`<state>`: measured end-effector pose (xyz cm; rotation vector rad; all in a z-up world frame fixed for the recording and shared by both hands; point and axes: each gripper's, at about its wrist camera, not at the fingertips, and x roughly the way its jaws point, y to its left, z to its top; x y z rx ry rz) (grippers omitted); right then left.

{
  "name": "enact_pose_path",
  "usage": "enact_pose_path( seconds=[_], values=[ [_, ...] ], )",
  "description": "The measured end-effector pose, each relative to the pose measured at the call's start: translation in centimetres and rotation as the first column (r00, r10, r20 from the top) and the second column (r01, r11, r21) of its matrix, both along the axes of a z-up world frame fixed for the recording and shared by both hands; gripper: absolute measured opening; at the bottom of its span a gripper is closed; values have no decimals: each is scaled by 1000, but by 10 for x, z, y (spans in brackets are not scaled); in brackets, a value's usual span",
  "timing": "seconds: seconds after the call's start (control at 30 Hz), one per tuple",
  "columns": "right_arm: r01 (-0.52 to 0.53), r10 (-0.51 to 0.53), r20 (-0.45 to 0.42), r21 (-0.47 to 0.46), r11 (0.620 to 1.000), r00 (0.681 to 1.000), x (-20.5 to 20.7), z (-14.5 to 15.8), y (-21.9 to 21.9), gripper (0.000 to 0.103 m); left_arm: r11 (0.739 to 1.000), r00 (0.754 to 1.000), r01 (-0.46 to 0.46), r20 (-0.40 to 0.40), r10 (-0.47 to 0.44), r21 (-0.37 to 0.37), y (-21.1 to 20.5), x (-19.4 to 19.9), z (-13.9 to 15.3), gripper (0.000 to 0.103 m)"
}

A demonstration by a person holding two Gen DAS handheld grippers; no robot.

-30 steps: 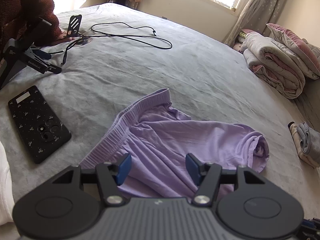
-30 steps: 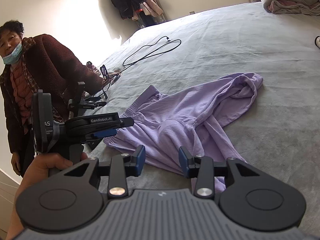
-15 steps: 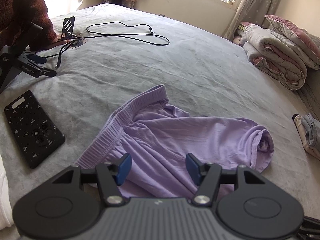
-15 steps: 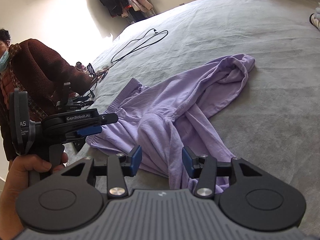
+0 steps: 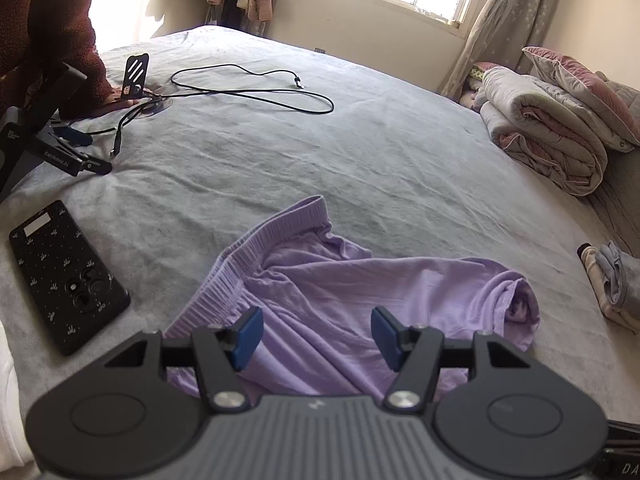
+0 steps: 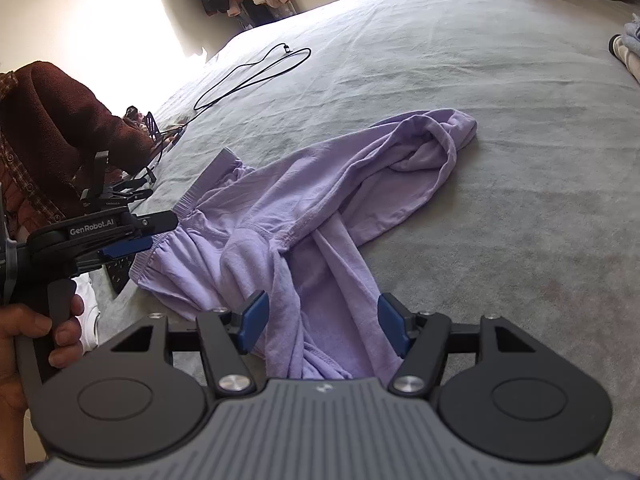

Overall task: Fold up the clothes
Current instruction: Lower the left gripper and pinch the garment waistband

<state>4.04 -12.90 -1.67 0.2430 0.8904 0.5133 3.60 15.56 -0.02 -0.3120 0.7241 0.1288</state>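
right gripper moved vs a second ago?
Yes. The right gripper has come down closer over the purple pants, judged against the black cable. Its jaws are opening, fabric between them unpinched.

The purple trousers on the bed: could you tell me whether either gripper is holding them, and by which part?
Nothing is held. The left gripper stands open over the purple trousers; the right gripper is opening over a leg.

Lilac trousers (image 6: pixel 304 216), crumpled, unfolded, on bed

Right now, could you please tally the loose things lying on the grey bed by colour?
Purple: 1, the trousers
Black: 3, the phone, the cable, the stand
Grey-pink: 1, the folded quilt
Total: 5
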Motion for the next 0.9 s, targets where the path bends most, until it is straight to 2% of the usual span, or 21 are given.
enact_pose_path(
  seconds=[0.1,0.33,0.53,0.63,0.73,0.8,0.83,0.87,0.9],
  values=[
    [11,-10,20,-15,1000,1000,3,3,-5,66,1000,1000,2,-25,-2,-7,8,16,-1,61],
    [42,-42,23,1,999,999,13,7,-17,67,997,998,36,-51,-33,67,14,64,0,60],
    [74,-74,9,6,997,997,21,5,-26,67,994,996,64,-70,-58,90,18,103,-8,59],
    [91,-91,2,7,996,996,25,4,-31,67,996,996,52,-75,-47,69,22,114,-17,54],
    [115,-115,-9,6,993,993,30,1,-36,67,999,996,32,-79,-29,36,25,123,-23,43],
    [127,-126,-17,4,992,992,32,-1,-38,67,1000,996,23,-87,-22,6,27,127,-27,19],
    [131,-131,-20,1,991,991,33,-3,-39,67,1000,997,14,-78,-14,2,28,127,-27,12],
    [136,-136,-23,-2,991,991,34,-4,-40,67,1000,998,4,-67,-4,-1,29,126,-26,1],
    [139,-139,-23,-5,990,990,35,-4,-41,67,1000,998,-5,-55,5,-3,30,126,-25,0]
  ],
)
